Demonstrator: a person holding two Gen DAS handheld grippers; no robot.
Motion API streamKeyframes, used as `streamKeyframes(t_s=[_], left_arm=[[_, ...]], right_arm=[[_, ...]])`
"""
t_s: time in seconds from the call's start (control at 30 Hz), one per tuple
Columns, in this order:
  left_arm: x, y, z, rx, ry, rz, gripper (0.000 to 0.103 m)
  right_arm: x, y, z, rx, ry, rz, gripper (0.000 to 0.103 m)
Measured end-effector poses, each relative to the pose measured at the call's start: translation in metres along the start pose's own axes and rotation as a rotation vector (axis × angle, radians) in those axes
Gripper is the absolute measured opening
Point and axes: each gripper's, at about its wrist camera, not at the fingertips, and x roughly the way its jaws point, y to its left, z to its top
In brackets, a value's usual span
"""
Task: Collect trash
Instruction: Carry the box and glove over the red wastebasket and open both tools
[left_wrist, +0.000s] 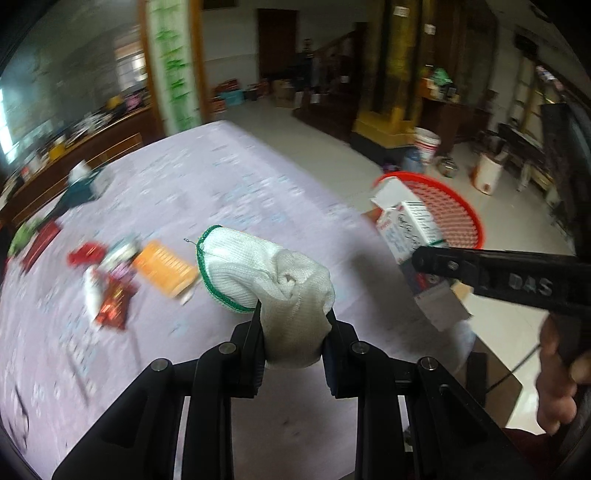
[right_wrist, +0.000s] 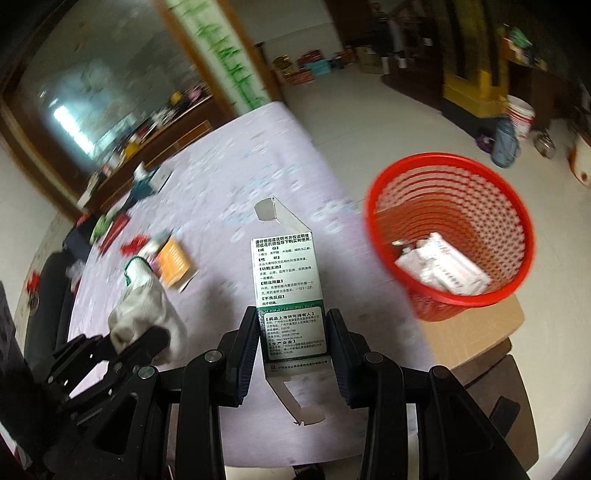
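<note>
My left gripper (left_wrist: 294, 314) is shut on a white knit glove (left_wrist: 273, 284) with a green cuff, held above the lilac tablecloth (left_wrist: 207, 173). My right gripper (right_wrist: 291, 325) is shut on a white medicine box (right_wrist: 286, 280) with both end flaps open; in the left wrist view that box (left_wrist: 410, 229) shows at the right. A red mesh basket (right_wrist: 450, 229) stands to the right on a cardboard box (right_wrist: 476, 332) and holds white packets. In the right wrist view the left gripper (right_wrist: 125, 339) with the glove (right_wrist: 147, 306) sits at the lower left.
Loose trash lies on the cloth's left side: an orange box (left_wrist: 166, 267), red wrappers (left_wrist: 110, 302) and a dark teal item (left_wrist: 79, 188). A hand (left_wrist: 557, 373) holds the right tool. A white bucket (left_wrist: 426, 144), boxes and wooden furniture stand on the tiled floor beyond.
</note>
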Motion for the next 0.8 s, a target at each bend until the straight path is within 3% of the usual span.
streamKeyframes(t_s=[0.17, 0.37, 0.73, 0.77, 0.8], left_arm=[[0.012, -0.033, 0.034, 0.039, 0.006, -0.15, 0.024], [0.034, -0.07, 0.072, 0.06, 0.019, -0.252, 0.024], [0.09, -0.124, 0.121, 0.118, 0.074, -0.313, 0.026], [0.094, -0.127, 0.124, 0.121, 0.078, -0.31, 0.027], [0.1, -0.129, 0.126, 0.125, 0.081, -0.31, 0.035]], right_arm=[[-0.021, -0.045, 0.018, 0.103, -0.056, -0.03, 0.04], [-0.046, -0.099, 0.039, 0.217, -0.122, -0.068, 0.041], [-0.043, -0.15, 0.081, 0.268, -0.134, -0.087, 0.041], [-0.04, -0.154, 0.084, 0.266, -0.131, -0.088, 0.041], [-0.035, -0.156, 0.089, 0.258, -0.123, -0.093, 0.041]])
